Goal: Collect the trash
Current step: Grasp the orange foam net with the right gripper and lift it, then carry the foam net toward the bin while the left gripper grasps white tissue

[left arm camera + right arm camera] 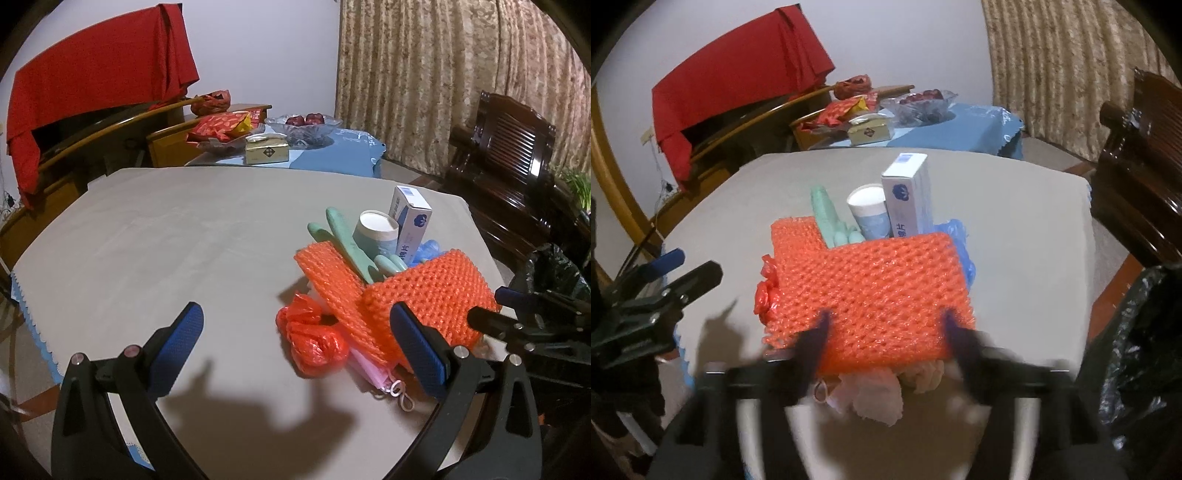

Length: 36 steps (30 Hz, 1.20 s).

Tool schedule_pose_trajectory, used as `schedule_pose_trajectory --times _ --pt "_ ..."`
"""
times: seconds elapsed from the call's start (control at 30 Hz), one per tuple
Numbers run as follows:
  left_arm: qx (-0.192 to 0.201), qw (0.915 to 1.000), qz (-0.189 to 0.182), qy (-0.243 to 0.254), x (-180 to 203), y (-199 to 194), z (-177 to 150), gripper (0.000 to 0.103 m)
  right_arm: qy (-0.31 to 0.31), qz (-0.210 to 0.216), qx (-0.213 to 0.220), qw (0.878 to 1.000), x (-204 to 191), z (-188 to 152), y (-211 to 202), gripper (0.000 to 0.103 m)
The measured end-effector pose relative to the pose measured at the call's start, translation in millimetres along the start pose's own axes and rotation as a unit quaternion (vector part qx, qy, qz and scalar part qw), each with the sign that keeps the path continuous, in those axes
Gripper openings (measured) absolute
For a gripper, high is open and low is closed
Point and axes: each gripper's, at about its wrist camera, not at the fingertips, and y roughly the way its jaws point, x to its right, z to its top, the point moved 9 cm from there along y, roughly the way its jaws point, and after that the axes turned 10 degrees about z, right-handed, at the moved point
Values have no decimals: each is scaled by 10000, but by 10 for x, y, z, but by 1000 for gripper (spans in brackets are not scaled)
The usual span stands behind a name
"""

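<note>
A trash pile lies on the grey-clothed table (166,240): orange foam netting (436,295) (879,295), a crumpled red plastic bag (314,339) (764,295), green rubber gloves (343,236) (827,214), a paper cup (376,229) (870,214), a white-blue box (410,218) (908,192), blue plastic (960,236) and a pink mask (373,373) (868,395). My left gripper (299,347) is open, with the red bag between its fingers. My right gripper (886,328), blurred, is open with its fingers at either side of the netting's near edge; it also shows in the left wrist view (491,310).
A black trash bag (1137,350) (554,273) hangs off the table's right side. Behind stand a blue-clothed table (332,155) with a glass fruit bowl (303,125) and tissue box (266,149), a dark wooden chair (509,158) and a red-draped cabinet (92,92).
</note>
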Motion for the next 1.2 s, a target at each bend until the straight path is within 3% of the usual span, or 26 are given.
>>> schedule_pose_trajectory --times 0.1,0.13,0.23,0.33,0.53,0.7,0.97,1.07,1.13,1.2 --pt "-18 10000 19 -29 -24 8 -8 98 -57 -151 -227 9996 23 -53 184 71" --pt "-32 10000 26 -45 -35 19 -10 98 -53 -127 -281 9995 26 -69 226 66" --pt "-57 10000 45 -68 -62 35 -11 98 -74 -84 -356 9993 44 -82 292 38" --pt "-60 9999 60 -82 -71 37 -8 98 -83 33 -207 9997 27 -30 185 28" --pt "-61 10000 18 -68 -28 27 -2 98 -98 103 299 9995 -13 149 -183 27" --pt "-15 10000 -51 -12 59 -26 -5 98 94 -183 550 9983 158 190 -485 26" --pt "-46 9992 -402 49 423 -62 -90 98 565 -697 679 9936 631 -13 -880 26" --pt "-74 9983 -572 125 631 -57 -114 92 663 -773 720 9922 749 -75 -974 26" --pt "-137 9972 -702 198 780 -39 -143 82 723 -805 751 9913 806 -113 -1026 26" --pt "-193 9961 -812 288 936 -25 -188 82 754 -832 759 9908 855 -135 -1060 26"
